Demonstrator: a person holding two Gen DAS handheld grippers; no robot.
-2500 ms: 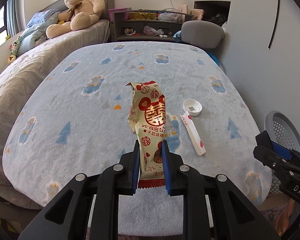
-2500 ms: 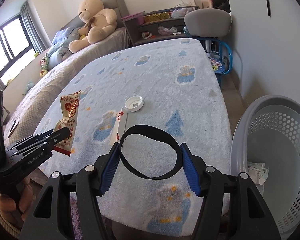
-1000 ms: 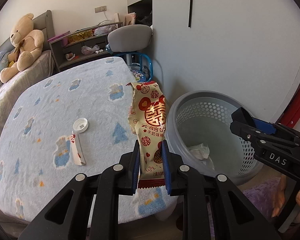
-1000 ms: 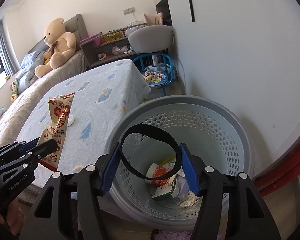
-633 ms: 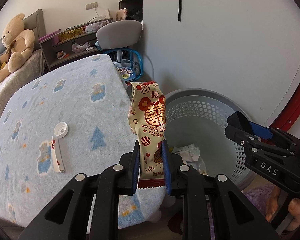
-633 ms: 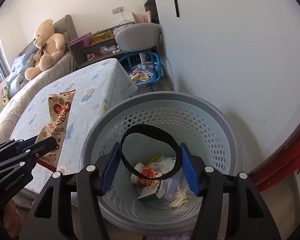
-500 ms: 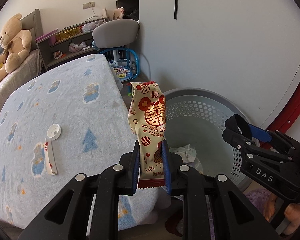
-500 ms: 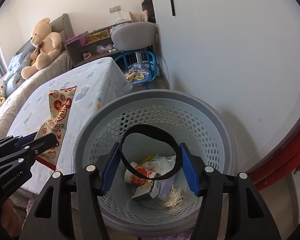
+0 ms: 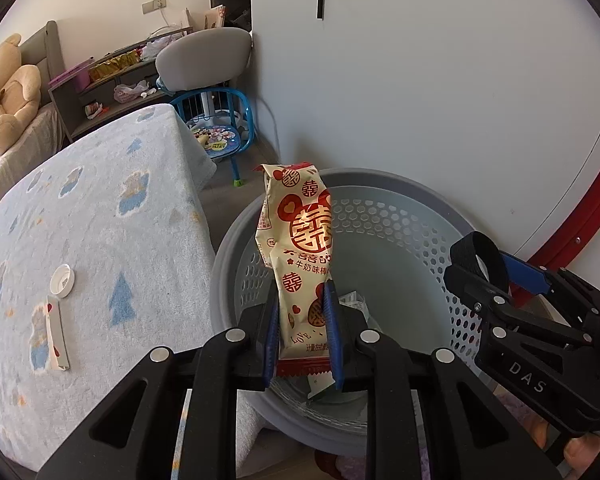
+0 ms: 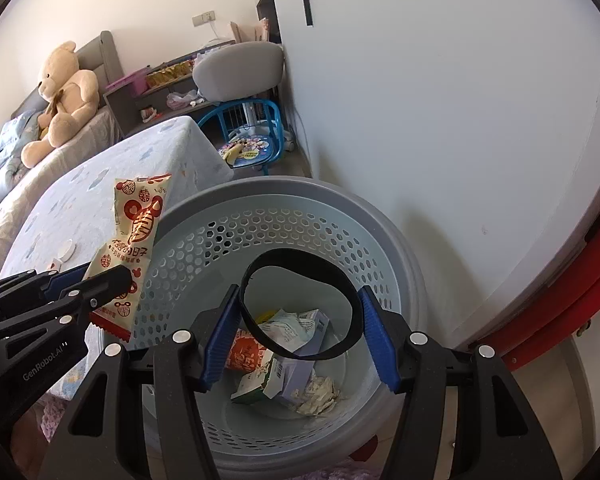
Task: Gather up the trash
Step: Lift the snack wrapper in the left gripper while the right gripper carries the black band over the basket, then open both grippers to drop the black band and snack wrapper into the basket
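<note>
Snack wrapper (image 9: 300,264) clamped in my left jaws, black band (image 10: 300,304) in right, both over basket (image 10: 380,216); cap (image 9: 62,279), carton (image 9: 56,332) left on bed.

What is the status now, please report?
Left gripper shut on snack wrapper, over basket. Right gripper shut on black band, above basket. Nothing blocking.

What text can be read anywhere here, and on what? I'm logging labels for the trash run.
"DAS": on the right gripper body.
"GenRobot.AI": on the left gripper body.
"囍": red emblem on the snack wrapper; its smaller lines are only partly legible.
Cartons in the basket, white cap: print too small.
</note>
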